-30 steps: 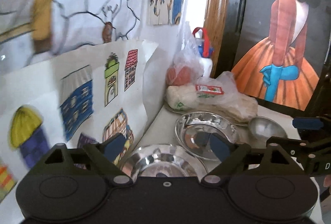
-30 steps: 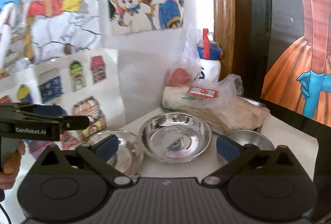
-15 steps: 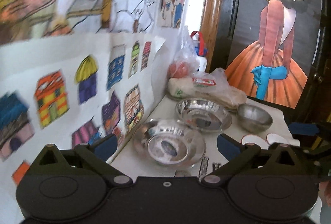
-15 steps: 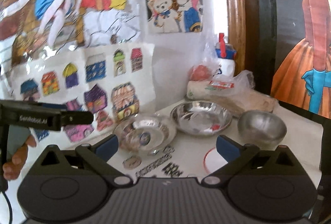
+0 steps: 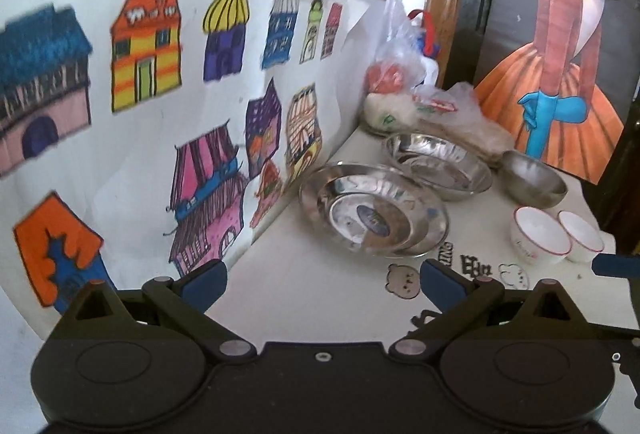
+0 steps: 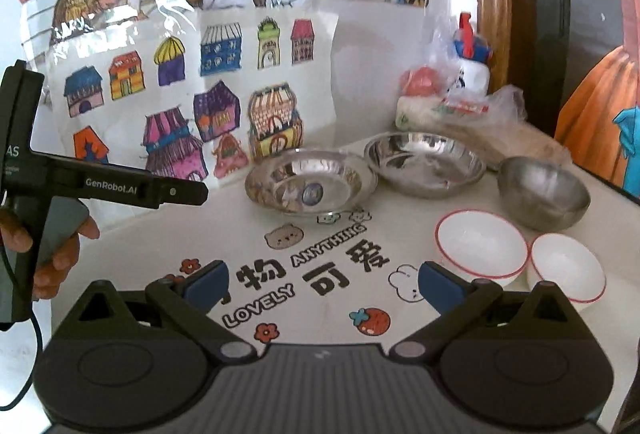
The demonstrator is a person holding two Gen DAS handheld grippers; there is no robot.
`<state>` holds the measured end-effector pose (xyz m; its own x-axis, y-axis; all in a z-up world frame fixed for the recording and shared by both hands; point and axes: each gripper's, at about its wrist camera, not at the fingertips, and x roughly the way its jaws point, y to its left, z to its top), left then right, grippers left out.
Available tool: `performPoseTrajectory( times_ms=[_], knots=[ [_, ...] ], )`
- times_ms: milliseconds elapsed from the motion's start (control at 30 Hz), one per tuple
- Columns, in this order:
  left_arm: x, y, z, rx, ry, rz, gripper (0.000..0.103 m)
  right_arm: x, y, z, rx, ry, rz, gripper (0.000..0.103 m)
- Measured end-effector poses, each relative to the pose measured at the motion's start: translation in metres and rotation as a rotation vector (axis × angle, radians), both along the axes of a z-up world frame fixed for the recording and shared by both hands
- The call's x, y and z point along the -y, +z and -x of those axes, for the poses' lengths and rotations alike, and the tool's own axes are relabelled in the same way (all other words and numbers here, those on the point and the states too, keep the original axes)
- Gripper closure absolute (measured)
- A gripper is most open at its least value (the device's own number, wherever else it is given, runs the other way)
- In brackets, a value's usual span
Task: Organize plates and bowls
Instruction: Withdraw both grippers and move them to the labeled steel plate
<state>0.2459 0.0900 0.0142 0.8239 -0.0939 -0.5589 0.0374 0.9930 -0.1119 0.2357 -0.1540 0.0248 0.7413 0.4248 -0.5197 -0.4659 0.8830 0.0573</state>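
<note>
I am holding my left gripper (image 5: 324,276) and right gripper (image 6: 322,280) spread wide and empty, so either can take a rim. The steel plates (image 6: 310,181) and bowls (image 6: 480,248) are sitting apart along the table (image 6: 400,218), unstacked, awaiting sorting.

The left hand-held gripper (image 5: 324,280) points forward and somewhat downward, its blue-padded fingers (image 5: 206,278) spread wide with nothing between them. The right hand-held gripper (image 6: 322,280) is pitched much the same, its jaws equally wide and empty. In the right wrist view, the left hand-held gripper juts in from 9 o'clock, level, and a hand (image 6: 56,254) wraps its grey handle at about 8 o'clock.
</note>
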Motion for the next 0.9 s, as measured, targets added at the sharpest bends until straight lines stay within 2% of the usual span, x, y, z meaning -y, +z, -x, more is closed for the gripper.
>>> performPoseTrajectory(
  times_ms=[167, 533, 667, 900],
  knots=[
    [0.004, -0.011, -0.009, -0.005, 0.011, 0.003, 0.001, 0.001, -0.005, -0.015, 0.005, 0.001, -0.005, 0.000],
    [0.003, -0.024, -0.035, -0.040, 0.050, 0.071, 0.001, -0.003, 0.002, -0.068, 0.041, -0.012, -0.020, 0.000],
    [0.007, -0.028, -0.047, -0.059, 0.084, 0.092, 0.001, -0.007, 0.003, -0.092, 0.021, -0.041, -0.042, 0.000],
    [0.008, -0.035, -0.064, -0.086, 0.149, 0.182, 0.001, -0.015, 0.001, -0.132, -0.028, -0.053, -0.084, 0.000]
  ],
)
